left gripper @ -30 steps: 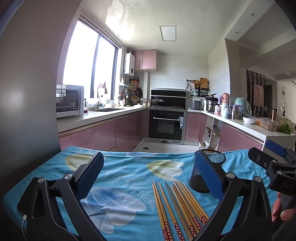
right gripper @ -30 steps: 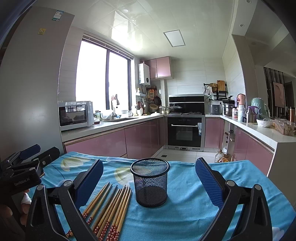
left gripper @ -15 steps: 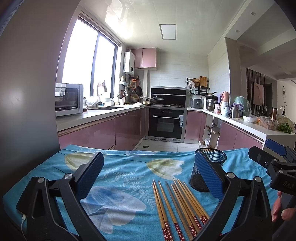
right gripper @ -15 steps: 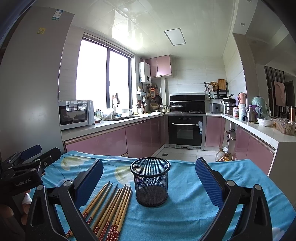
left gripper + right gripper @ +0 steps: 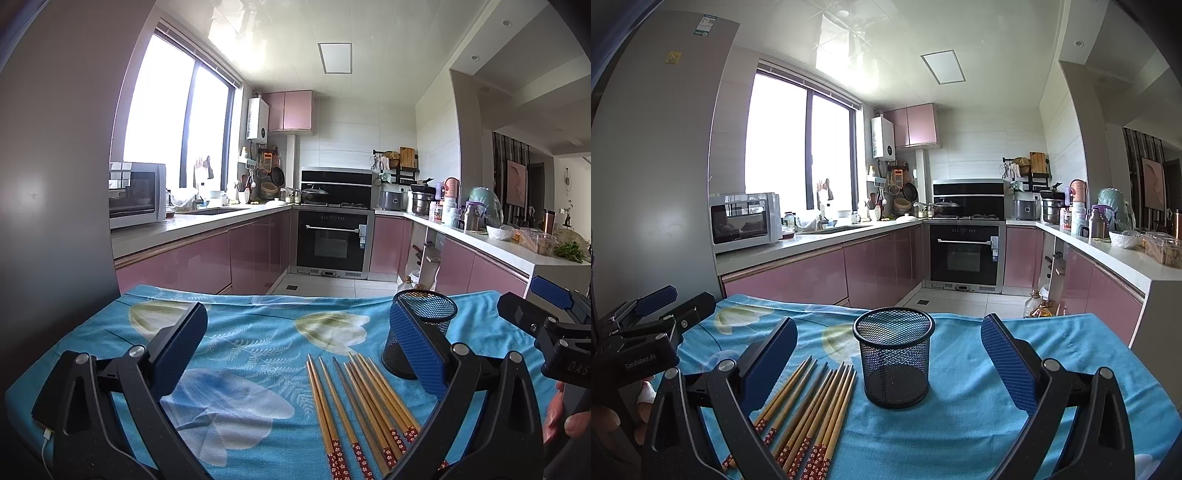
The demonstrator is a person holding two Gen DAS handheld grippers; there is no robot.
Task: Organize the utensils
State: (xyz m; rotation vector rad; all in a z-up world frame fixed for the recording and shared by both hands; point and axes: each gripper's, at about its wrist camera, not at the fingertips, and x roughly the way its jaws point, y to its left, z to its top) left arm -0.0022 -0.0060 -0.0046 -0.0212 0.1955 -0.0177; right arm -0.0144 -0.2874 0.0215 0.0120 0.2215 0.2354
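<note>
Two gripper units spread wide, left gripper [image 5: 295, 347], right gripper [image 5: 888, 354], eight chopsticks [image 5: 809, 410], one mesh cup [image 5: 894, 358]

Left tongs [image 5: 295, 354]: jaws spread wide, nothing between the pads. Right tongs [image 5: 888, 360]: likewise wide apart, unloaded. Both level, side by side, hand-held.

Black-framed claw [image 5: 888, 354] with blue textured pads [image 5: 1006, 365], silver screws, white "GenRobot.AI" lettering.

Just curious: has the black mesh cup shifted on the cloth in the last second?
No. The mesh cup sits where it did, beside the chopsticks.
</note>
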